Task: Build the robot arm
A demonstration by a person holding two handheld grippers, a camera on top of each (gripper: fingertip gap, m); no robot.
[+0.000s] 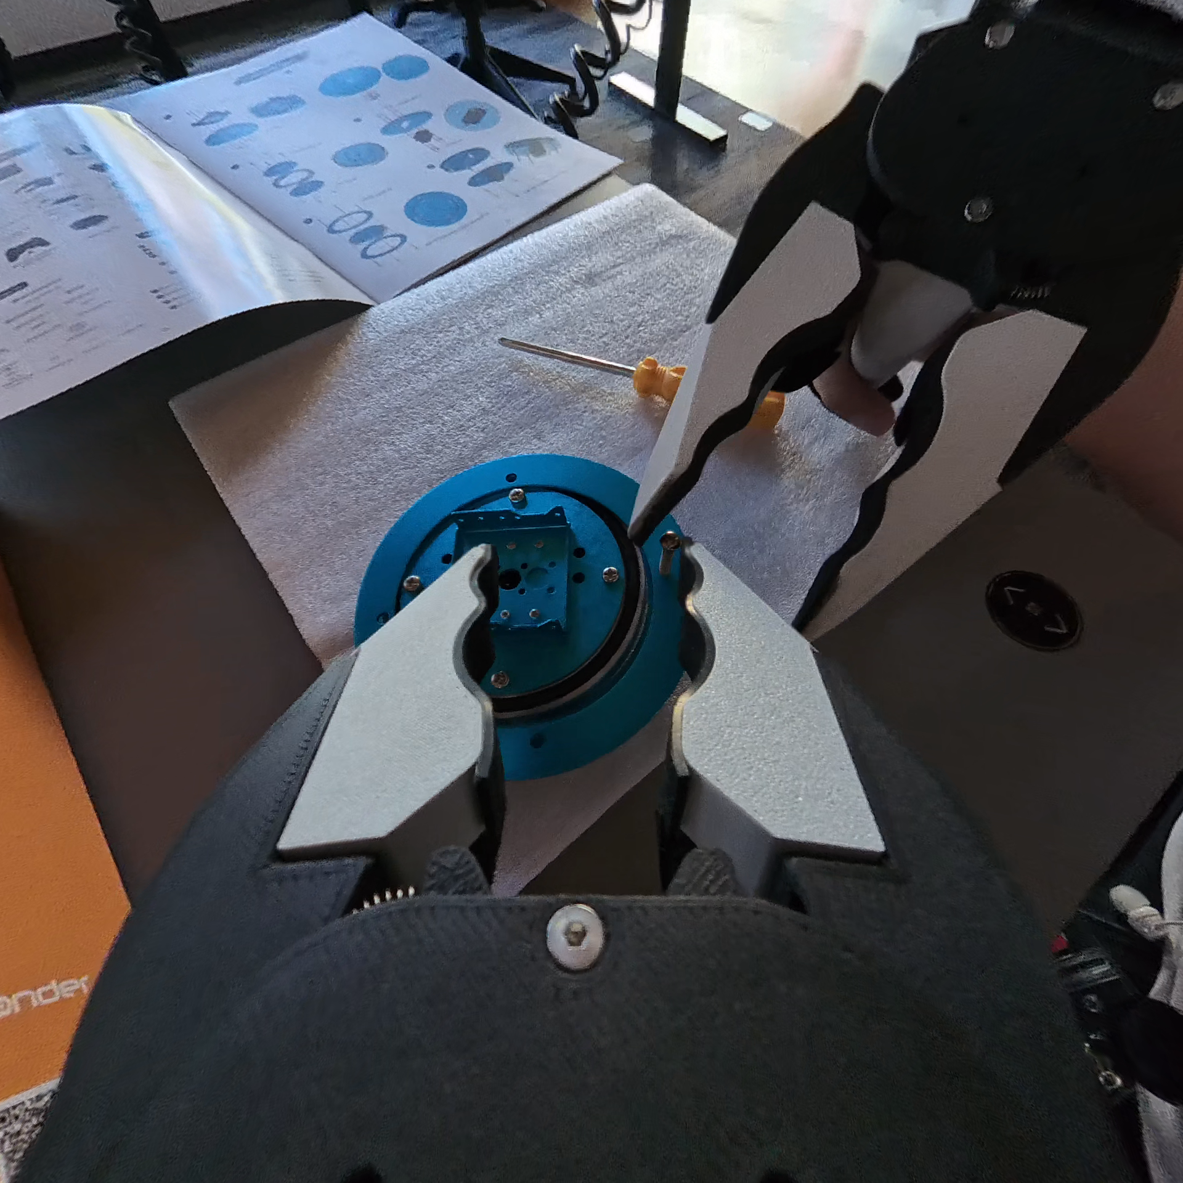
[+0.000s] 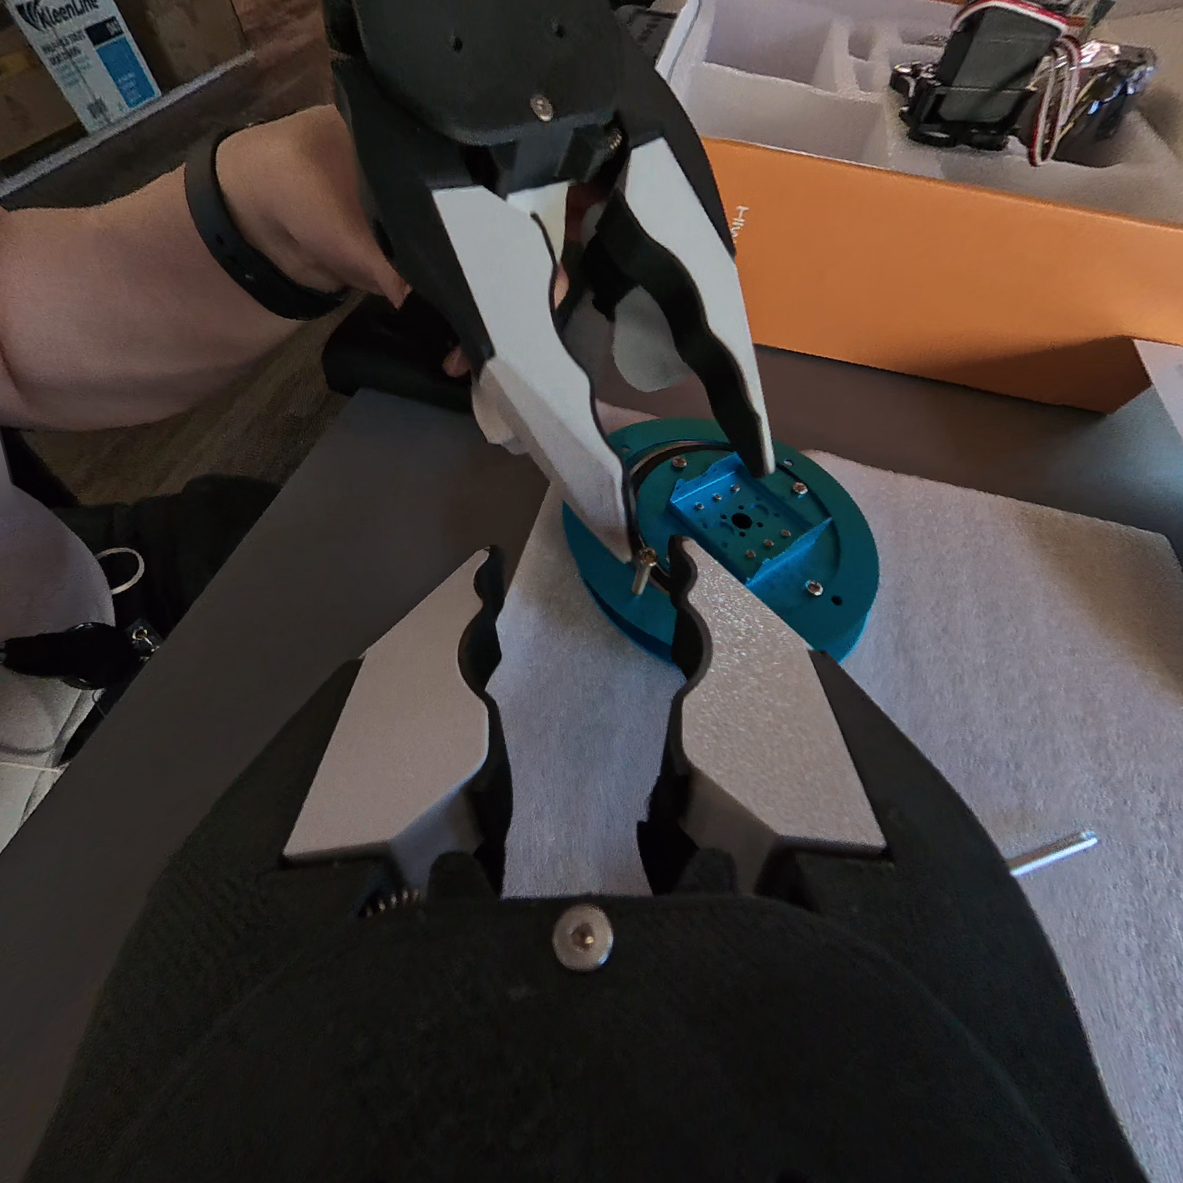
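Left wrist view: left gripper [image 1: 586, 557] spread over blue disc [image 1: 557, 736], beside screw [image 1: 667, 554].

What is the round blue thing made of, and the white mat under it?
The blue disc looks like metal with a matte coloured coating: crisp drilled holes, steel screws. The white mat seems to be soft foam, judging by its pebbly, slightly shiny surface.

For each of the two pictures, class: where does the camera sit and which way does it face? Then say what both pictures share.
Left wrist view: sits on the left gripper, looking down along its open fingers at the blue disc; the right gripper enters from the upper right.
Right wrist view: sits on the right gripper, facing the blue disc from the opposite side; the left gripper and a forearm show.
Shared: the disc, an upright screw, white foam sheet.
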